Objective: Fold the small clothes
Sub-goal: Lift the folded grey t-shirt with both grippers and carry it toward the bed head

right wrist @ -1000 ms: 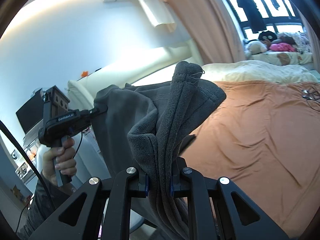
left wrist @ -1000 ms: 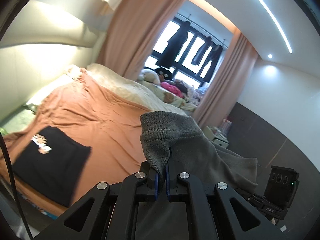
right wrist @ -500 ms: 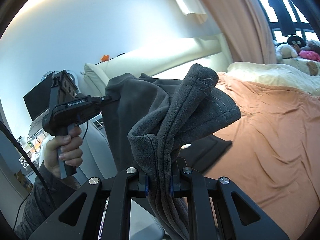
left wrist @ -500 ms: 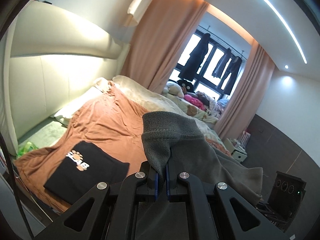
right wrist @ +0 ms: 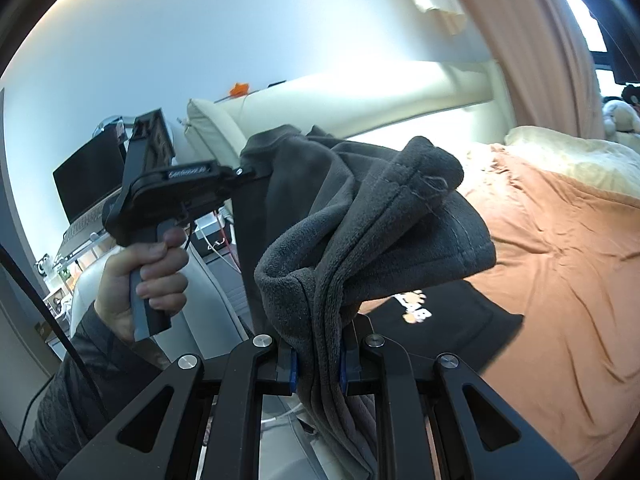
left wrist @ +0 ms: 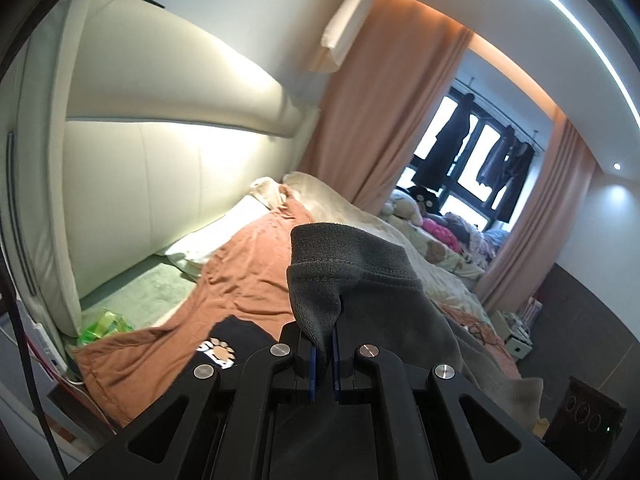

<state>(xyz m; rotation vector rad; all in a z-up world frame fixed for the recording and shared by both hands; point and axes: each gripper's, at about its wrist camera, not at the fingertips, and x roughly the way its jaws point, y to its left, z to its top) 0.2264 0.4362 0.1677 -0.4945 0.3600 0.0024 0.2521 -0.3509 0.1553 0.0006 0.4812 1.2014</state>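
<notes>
While both claws pinch it, grey fleece garment point(right wrist: 360, 240) hangs above bed point(right wrist: 560, 280) — no containers.

Two tongs point(left wrist: 323, 354), one grey garment point(left wrist: 352, 264), one black T-shirt point(right wrist: 444, 320).

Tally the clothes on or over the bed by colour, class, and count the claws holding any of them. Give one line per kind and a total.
Grey garments, held up over the bed: 1, the grey fleece garment
Black garments, lying on the rust bedspread: 1, the black printed T-shirt
Claws shut on the grey one: 2, left claw and right claw
Total: 4
</notes>
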